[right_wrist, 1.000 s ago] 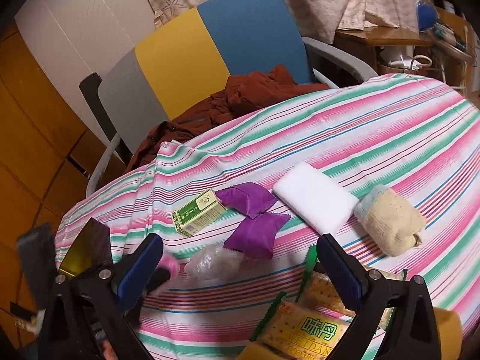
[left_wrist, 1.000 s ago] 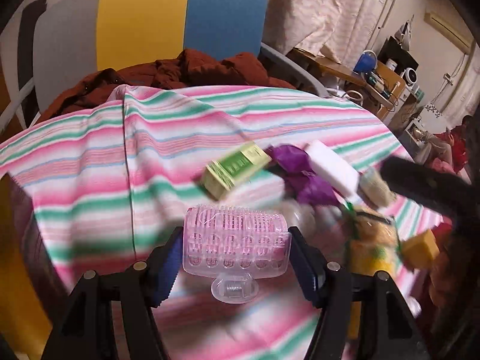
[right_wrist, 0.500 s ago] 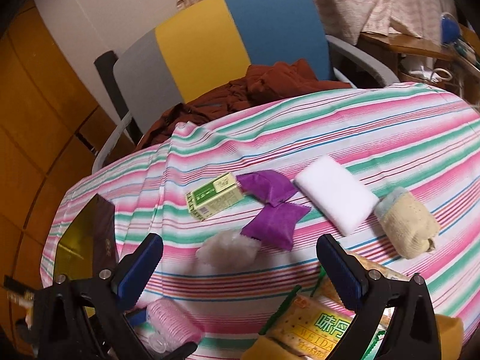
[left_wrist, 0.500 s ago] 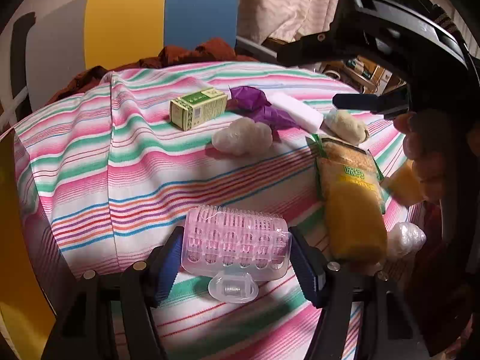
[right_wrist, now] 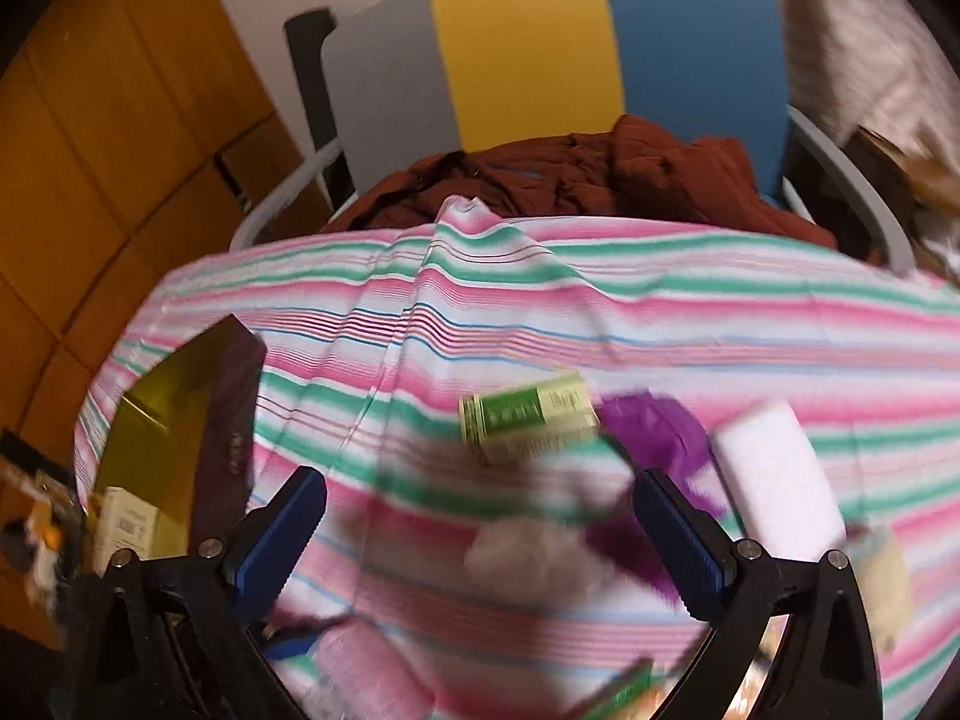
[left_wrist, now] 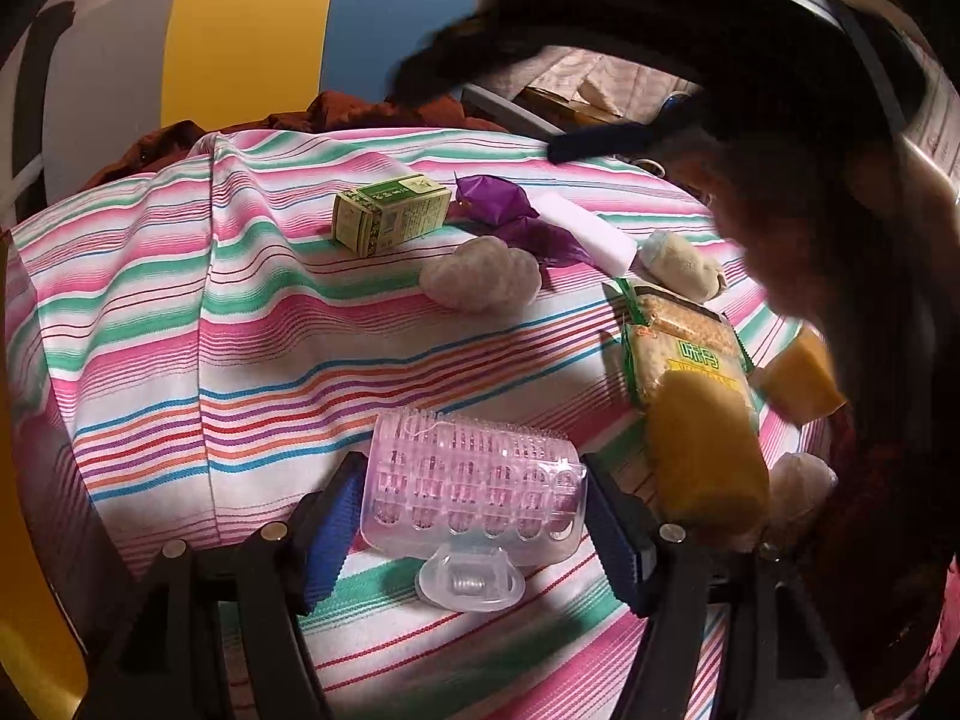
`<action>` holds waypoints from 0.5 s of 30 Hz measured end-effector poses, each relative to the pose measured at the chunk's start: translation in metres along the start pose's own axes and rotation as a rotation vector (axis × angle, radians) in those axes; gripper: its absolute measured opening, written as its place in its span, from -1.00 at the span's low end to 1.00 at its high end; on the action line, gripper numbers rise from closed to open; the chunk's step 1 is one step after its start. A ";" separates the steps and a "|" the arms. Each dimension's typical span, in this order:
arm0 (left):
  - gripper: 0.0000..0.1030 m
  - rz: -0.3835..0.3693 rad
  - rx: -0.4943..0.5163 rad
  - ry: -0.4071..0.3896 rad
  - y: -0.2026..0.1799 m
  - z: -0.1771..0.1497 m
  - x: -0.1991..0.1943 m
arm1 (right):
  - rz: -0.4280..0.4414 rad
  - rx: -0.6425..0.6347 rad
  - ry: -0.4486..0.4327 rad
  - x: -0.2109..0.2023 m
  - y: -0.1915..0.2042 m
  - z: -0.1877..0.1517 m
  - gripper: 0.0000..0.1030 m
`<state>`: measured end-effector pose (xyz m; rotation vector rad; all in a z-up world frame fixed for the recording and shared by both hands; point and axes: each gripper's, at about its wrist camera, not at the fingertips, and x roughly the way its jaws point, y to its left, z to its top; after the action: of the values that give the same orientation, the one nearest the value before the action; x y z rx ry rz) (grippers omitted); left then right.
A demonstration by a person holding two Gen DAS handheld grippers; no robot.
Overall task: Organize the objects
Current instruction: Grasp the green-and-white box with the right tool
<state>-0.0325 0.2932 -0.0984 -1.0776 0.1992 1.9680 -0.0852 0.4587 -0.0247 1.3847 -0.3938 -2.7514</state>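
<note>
Left wrist view: left gripper (left_wrist: 474, 516) clamps pink hair roller (left_wrist: 474, 489); right gripper (right_wrist: 480, 534) gapes empty.

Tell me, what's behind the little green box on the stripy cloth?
Behind the green box the striped tablecloth runs to the table edge. Past it lies a crumpled red-brown garment on a grey, yellow and blue chair. The chair seat is hidden underneath.

Warm indoor light falls on the striped cloth (left_wrist: 252, 324), which is sharp in the left wrist view, with dark shadow at its right. The right wrist view is motion-blurred around the green box (right_wrist: 528, 420). Fisheye bending and black vignetting frame both views.
</note>
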 end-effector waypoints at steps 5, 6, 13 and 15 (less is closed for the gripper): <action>0.38 -0.015 0.000 -0.004 0.001 0.000 0.001 | -0.028 -0.094 0.076 0.042 0.006 0.029 0.99; 0.38 -0.017 -0.002 -0.006 0.001 0.000 0.001 | -0.043 -0.110 0.091 0.050 0.005 0.033 0.99; 0.39 -0.034 -0.012 -0.017 0.002 -0.002 0.000 | -0.076 -0.164 0.235 0.094 -0.005 0.035 0.95; 0.39 -0.035 -0.012 -0.019 0.002 -0.002 0.000 | -0.090 -0.170 0.245 0.098 -0.006 0.029 0.38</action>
<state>-0.0329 0.2906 -0.0998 -1.0627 0.1577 1.9492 -0.1665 0.4561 -0.0864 1.7031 -0.0857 -2.5635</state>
